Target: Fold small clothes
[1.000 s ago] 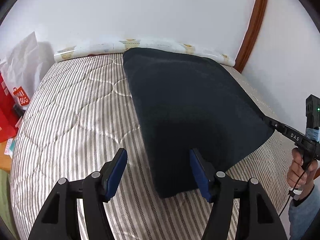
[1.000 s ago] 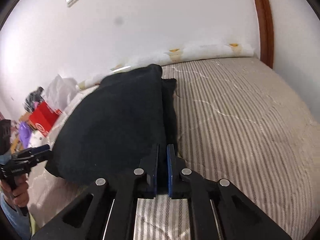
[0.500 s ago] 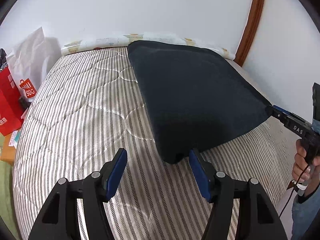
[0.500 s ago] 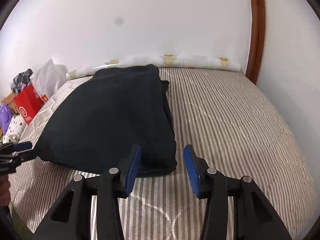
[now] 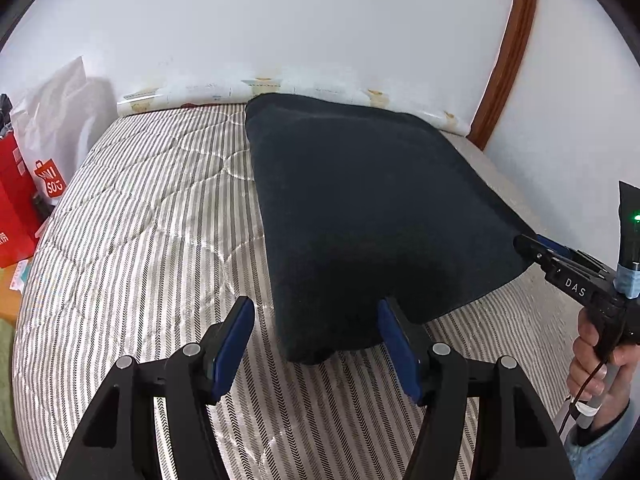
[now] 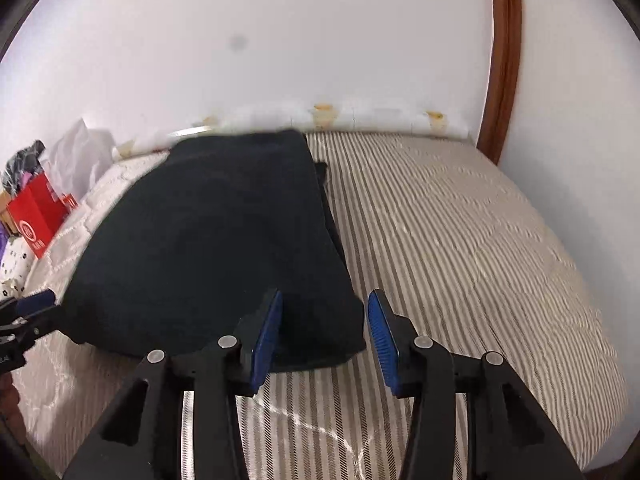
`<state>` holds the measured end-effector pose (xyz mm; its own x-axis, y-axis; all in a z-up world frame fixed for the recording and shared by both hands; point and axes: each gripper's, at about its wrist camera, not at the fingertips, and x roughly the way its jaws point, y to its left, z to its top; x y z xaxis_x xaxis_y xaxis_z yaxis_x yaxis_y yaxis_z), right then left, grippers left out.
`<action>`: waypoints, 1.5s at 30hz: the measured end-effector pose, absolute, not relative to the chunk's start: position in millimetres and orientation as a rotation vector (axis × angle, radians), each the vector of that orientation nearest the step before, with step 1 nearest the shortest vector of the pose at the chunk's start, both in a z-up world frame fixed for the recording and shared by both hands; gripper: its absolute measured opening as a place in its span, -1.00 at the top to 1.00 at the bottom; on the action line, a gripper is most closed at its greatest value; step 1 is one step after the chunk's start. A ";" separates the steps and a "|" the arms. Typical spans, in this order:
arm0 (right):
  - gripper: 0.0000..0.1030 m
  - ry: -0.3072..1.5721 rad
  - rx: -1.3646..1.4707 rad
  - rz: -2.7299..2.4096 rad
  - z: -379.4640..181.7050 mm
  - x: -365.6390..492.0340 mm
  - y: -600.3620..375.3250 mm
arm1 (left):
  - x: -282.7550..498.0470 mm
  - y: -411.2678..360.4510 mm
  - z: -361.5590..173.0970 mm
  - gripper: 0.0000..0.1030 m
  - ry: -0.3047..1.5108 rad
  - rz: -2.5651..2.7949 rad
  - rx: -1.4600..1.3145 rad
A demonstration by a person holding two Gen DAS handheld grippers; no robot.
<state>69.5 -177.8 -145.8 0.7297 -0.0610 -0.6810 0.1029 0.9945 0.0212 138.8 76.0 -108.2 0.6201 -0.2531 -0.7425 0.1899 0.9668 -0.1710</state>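
Observation:
A dark navy garment [image 5: 360, 208] lies folded flat on the striped mattress [image 5: 140, 220]. My left gripper [image 5: 316, 344] is open just above the mattress. The cloth's near left corner sits between its blue pads, which do not squeeze it. My right gripper [image 6: 324, 332] is open too, and the garment's [image 6: 216, 240] near right corner lies loose between its fingers. In the left wrist view the right gripper [image 5: 532, 246] rests at the cloth's right corner, held by a person's hand [image 5: 596, 356]. The left gripper [image 6: 36, 304] shows at the left edge of the right wrist view.
A patterned roll [image 5: 192, 94] lies along the white wall at the mattress's far edge. Red bags [image 5: 16, 208] and a white plastic bag [image 5: 56, 120] stand off the left side. A wooden door frame [image 5: 504, 52] rises at the far right. Bare mattress [image 6: 460, 240] stretches to the garment's right.
My right gripper went from shut on the garment's corner to open, and the cloth now lies flat. Both views have drawn back a little toward the near edge.

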 end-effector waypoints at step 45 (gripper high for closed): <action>-0.97 0.649 -0.005 -0.240 -54.8 -85.9 -155.4 | -17.1 48.8 12.8 -0.86 0.601 -0.138 0.015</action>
